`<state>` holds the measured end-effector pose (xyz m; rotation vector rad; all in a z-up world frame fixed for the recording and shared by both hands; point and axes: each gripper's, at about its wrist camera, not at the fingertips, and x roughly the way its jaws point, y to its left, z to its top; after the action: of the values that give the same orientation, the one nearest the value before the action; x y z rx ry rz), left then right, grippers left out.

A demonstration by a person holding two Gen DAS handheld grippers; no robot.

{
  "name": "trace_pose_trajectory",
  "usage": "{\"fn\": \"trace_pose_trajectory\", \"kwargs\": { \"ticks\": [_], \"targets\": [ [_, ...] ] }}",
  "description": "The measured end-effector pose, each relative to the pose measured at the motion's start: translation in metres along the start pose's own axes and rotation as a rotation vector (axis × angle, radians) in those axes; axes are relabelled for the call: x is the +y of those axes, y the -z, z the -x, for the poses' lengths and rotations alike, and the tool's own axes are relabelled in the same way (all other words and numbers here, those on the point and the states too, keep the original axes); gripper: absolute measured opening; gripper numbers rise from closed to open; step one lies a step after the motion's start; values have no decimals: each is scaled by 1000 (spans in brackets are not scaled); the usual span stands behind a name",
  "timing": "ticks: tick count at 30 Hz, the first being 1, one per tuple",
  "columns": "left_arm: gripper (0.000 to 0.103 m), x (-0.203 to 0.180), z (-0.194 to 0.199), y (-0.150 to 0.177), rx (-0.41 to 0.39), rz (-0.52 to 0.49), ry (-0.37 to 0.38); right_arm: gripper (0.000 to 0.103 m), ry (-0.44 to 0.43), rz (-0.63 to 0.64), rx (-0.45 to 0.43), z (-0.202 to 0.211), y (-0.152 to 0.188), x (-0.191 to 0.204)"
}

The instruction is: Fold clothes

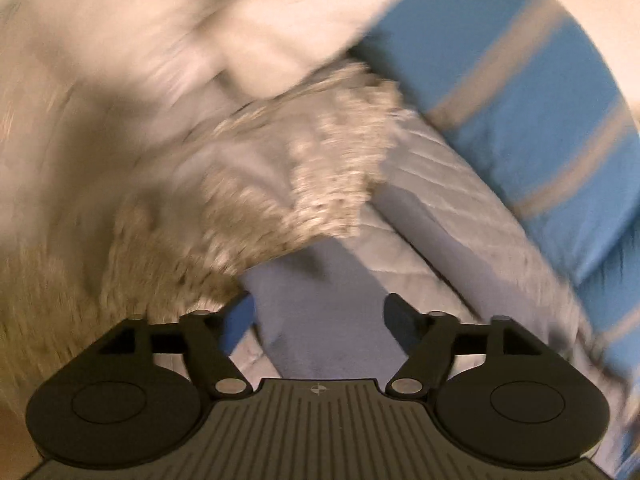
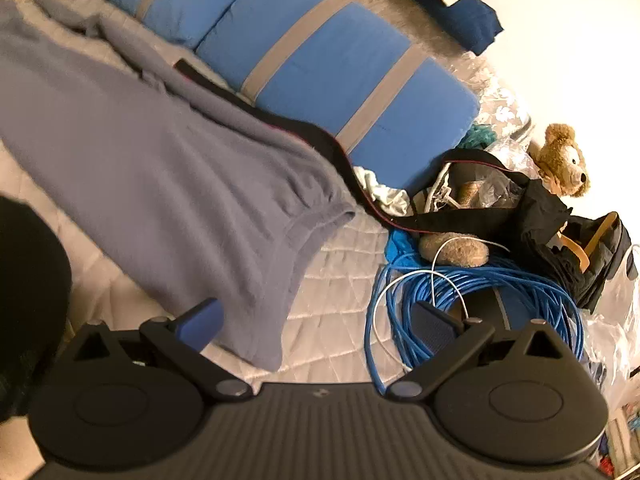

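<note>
A grey-lilac garment (image 2: 160,168) lies spread on a white quilted bed cover (image 2: 340,280), its gathered cuff (image 2: 320,216) pointing right. My right gripper (image 2: 318,320) hovers open over the garment's near edge, its left pad above the cloth and its right pad above a cable coil; nothing sits between the pads. The left wrist view is blurred. There, my left gripper (image 1: 320,312) stands open just above a strip of the same grey cloth (image 1: 312,280), with nothing pinched.
A blue cushion with grey stripes (image 2: 320,60) (image 1: 520,100) runs along the bed's far side. A fluffy beige throw (image 1: 280,184) and a white pillow (image 1: 280,40) lie ahead of the left gripper. On the right are a blue cable coil (image 2: 480,292), a black bag (image 2: 560,232) and a teddy bear (image 2: 564,160).
</note>
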<state>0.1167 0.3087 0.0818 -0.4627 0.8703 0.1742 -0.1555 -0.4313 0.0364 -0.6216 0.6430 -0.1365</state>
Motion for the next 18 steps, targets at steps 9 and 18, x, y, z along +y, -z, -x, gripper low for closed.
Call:
{"fn": "trace_pose_trajectory", "kwargs": {
  "ticks": [9, 18],
  "targets": [
    [87, -50, 45, 47, -213, -1091, -70, 103, -20, 66, -7, -9, 9, 13],
    [91, -31, 6, 141, -212, -1859, -286, 103, -14, 53, 3, -14, 7, 14]
  ]
}}
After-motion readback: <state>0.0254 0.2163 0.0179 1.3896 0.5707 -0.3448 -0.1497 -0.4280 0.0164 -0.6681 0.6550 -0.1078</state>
